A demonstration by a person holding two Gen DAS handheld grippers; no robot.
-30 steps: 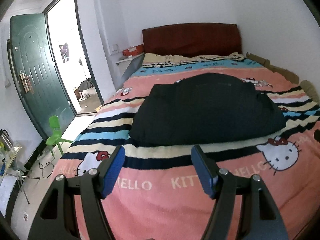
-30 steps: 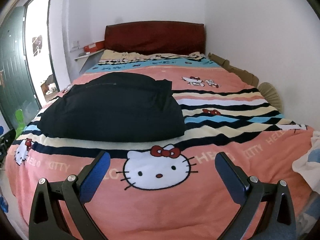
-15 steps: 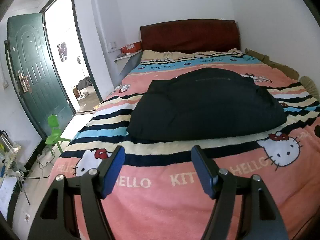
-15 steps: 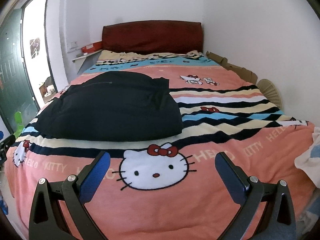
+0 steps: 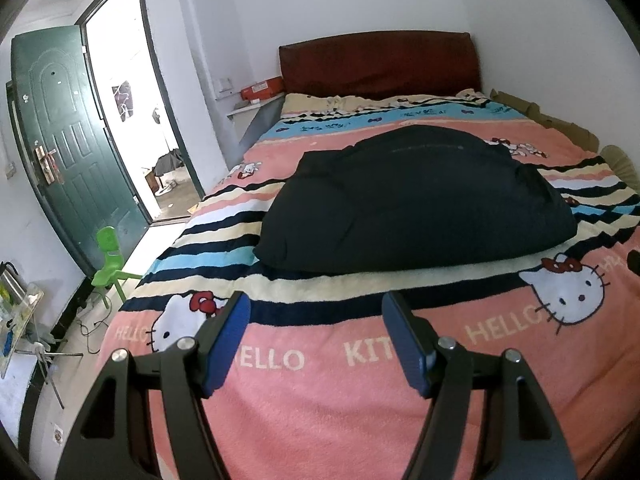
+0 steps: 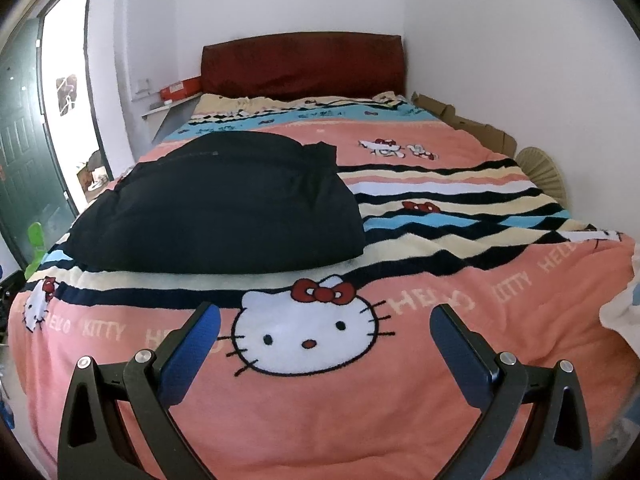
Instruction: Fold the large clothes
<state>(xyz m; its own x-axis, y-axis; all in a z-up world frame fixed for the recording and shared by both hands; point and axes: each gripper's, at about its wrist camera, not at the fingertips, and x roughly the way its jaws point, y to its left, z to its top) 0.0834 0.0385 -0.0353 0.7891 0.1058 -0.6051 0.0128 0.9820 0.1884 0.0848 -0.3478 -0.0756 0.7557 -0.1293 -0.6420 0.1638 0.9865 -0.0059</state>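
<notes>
Two grippers, left gripper (image 5: 316, 338) and right gripper (image 6: 325, 344), hover with jaws apart and empty at lower frame; the black garment (image 5: 416, 204) lies mid-frame on the patterned blanket (image 5: 320, 400). A deep pinch could snag the blanket too.

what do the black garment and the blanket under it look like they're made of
Black garment: looks like a padded, matte woven fabric; it lies puffy with soft rounded edges and no shine, though the filling can't be confirmed. Blanket: looks like plush fleece; the surface is fuzzy and the printed edges are soft.
</notes>
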